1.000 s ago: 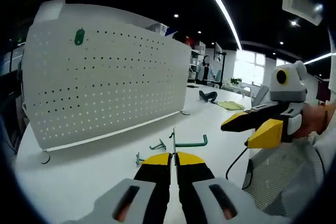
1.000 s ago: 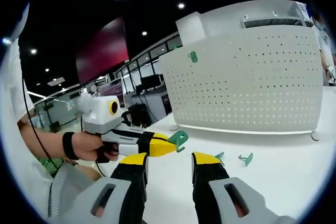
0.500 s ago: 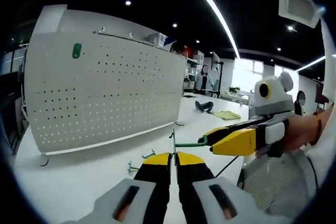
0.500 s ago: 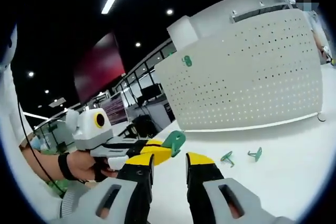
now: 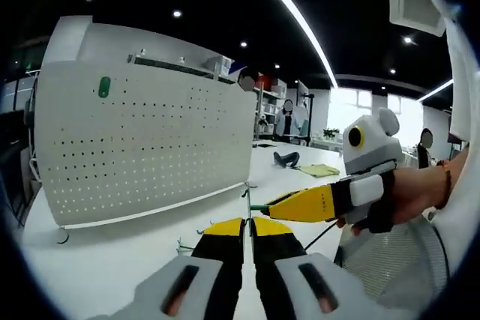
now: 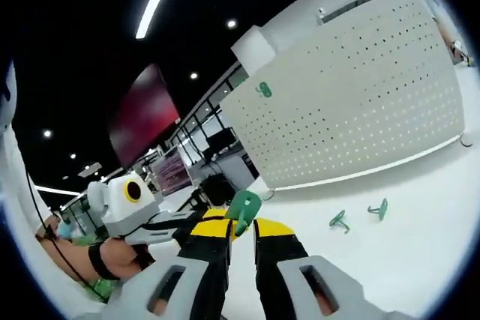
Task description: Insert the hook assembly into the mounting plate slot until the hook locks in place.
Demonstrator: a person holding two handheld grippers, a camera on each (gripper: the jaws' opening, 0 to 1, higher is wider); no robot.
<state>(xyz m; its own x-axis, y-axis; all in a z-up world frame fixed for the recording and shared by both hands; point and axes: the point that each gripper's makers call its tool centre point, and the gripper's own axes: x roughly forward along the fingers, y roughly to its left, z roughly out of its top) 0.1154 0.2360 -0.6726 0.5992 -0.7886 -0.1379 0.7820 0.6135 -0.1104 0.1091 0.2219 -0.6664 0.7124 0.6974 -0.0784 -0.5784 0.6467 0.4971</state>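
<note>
The green hook [image 6: 244, 204] is not yet in the pegboard [image 5: 150, 140], held well in front of it by the closed left gripper [image 5: 248, 222]; the right gripper [image 6: 240, 224] seems to be pinching its plate end, jaws nearly together; two spare hooks [image 6: 360, 214] lie near the pegboard's foot; one peg [image 5: 103, 87] already sits high on it.

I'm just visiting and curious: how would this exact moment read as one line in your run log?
phase: handover mid-air | left gripper: shut on green hook | right gripper: closing around hook | pegboard: upright, one hook mounted | spare hooks: on table
</note>
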